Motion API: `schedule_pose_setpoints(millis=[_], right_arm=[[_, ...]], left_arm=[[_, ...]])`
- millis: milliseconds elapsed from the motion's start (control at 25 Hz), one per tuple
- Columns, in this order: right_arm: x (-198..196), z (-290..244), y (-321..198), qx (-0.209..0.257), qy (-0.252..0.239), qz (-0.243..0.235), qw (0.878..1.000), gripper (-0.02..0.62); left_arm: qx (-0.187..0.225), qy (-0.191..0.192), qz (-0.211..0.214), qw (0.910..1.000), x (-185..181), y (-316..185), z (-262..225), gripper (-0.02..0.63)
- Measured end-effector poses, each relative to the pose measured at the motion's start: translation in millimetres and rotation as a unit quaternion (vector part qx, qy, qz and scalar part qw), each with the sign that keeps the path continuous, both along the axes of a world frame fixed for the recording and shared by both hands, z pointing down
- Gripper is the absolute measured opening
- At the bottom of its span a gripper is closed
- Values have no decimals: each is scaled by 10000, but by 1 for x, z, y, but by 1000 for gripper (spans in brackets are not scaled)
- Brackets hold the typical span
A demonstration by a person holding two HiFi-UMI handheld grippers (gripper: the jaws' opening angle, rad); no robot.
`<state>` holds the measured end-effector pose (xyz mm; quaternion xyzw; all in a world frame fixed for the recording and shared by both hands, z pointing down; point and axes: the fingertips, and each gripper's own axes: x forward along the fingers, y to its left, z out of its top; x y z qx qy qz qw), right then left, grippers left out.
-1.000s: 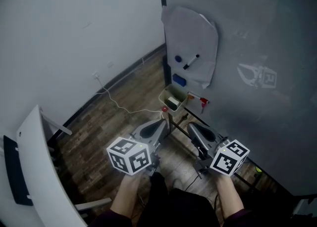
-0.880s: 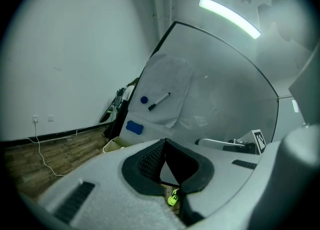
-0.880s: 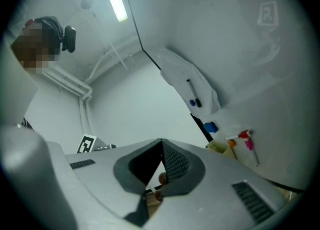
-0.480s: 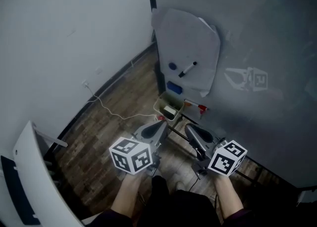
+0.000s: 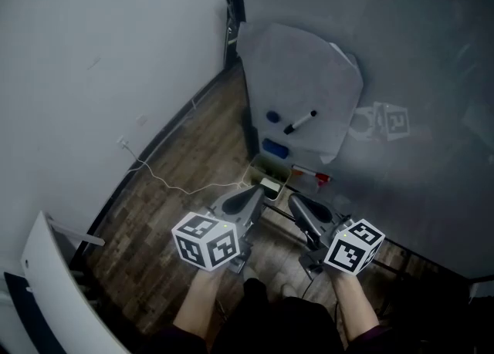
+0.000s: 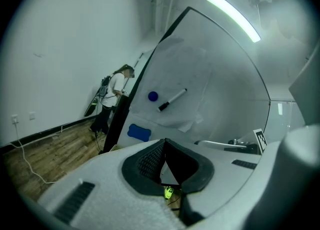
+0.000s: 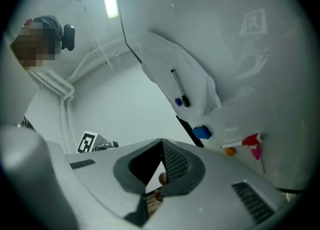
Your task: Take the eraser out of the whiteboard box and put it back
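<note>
While left hand-held gripper point(image 5: 255, 190), right one point(image 5: 296, 198) clenched empty, only head view shows eraser point(image 5: 270, 187).

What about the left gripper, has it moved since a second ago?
Yes. In the head view the left gripper has moved toward the whiteboard box: the strip of floor between its tip and the box has nearly closed.

Wood-plank floor point(image 5: 204, 133), lower left; glossy, smooth whiteboard point(image 5: 417, 44), right; creased matt paper sheet point(image 5: 297, 75), centre; matt wall point(image 5: 100, 36), upper left.
</note>
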<state>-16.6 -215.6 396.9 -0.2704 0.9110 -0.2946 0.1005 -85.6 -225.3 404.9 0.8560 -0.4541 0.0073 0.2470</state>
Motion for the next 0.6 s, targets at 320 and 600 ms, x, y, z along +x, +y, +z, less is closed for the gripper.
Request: schedule_pose_setpoints(millis=[320,600], right_arm=[[-12,13,-12,373,603,412,9966,3],[-25,44,-13,600,1347,628,9871,5]], left_arm=[[-93,30,455,9989,-12,-13,7,6],[-136,63,849,9963,-21,-14,14,6]])
